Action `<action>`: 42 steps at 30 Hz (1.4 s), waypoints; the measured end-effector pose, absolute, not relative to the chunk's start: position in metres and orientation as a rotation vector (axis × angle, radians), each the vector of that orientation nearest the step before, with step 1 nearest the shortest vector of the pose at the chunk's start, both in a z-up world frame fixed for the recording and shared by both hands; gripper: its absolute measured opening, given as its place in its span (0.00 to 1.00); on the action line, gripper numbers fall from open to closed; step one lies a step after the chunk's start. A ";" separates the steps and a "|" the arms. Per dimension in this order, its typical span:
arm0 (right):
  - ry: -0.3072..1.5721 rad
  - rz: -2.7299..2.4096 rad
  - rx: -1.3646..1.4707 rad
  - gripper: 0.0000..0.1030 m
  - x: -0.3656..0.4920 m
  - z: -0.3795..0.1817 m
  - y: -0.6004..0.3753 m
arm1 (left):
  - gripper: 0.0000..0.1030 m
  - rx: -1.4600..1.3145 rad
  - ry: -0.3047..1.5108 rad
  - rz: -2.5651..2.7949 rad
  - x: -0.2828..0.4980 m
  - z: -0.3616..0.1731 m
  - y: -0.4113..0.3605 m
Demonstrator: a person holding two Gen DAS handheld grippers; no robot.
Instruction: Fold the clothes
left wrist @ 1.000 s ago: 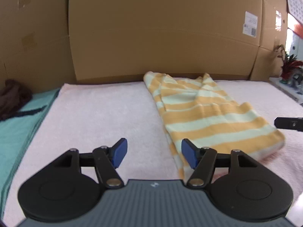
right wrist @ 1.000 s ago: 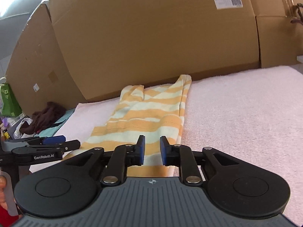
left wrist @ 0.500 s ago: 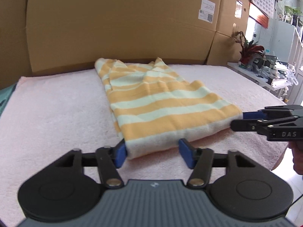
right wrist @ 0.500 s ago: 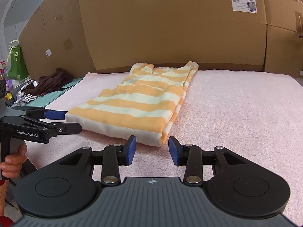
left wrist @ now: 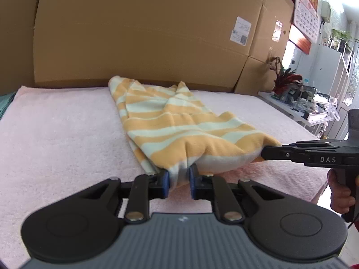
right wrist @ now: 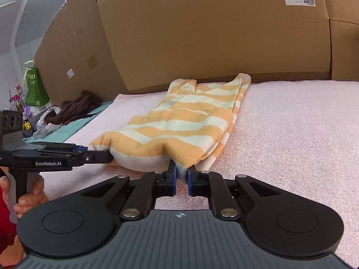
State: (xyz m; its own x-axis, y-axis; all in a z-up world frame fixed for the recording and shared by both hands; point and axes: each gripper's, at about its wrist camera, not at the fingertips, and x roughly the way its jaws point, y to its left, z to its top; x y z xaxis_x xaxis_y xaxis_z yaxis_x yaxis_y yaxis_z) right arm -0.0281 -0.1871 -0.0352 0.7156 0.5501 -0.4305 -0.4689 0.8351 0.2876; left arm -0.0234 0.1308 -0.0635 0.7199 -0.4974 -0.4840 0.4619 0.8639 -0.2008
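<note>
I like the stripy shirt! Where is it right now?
The stripy shirt lies on the pink towel in front of the cardboard boxes, its near edge pinched by the left claw and the right claw.

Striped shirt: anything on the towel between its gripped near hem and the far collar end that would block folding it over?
Nothing visible. Both the left gripper and the right gripper are shut on the striped shirt at its near hem, and only bare pink towel flanks it up to the cardboard boxes.
</note>
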 end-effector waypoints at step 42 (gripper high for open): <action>0.524 0.494 0.340 0.20 -0.052 -0.038 -0.199 | 0.70 0.087 0.450 -0.508 -0.065 -0.051 0.112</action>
State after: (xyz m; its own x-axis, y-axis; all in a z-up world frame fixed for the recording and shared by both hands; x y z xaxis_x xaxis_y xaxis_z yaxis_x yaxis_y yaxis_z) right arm -0.0516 -0.1988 -0.0383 0.7541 0.5281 -0.3904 -0.3594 0.8294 0.4277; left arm -0.0649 0.1121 -0.0515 0.7784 -0.4506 -0.4371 0.4882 0.8722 -0.0297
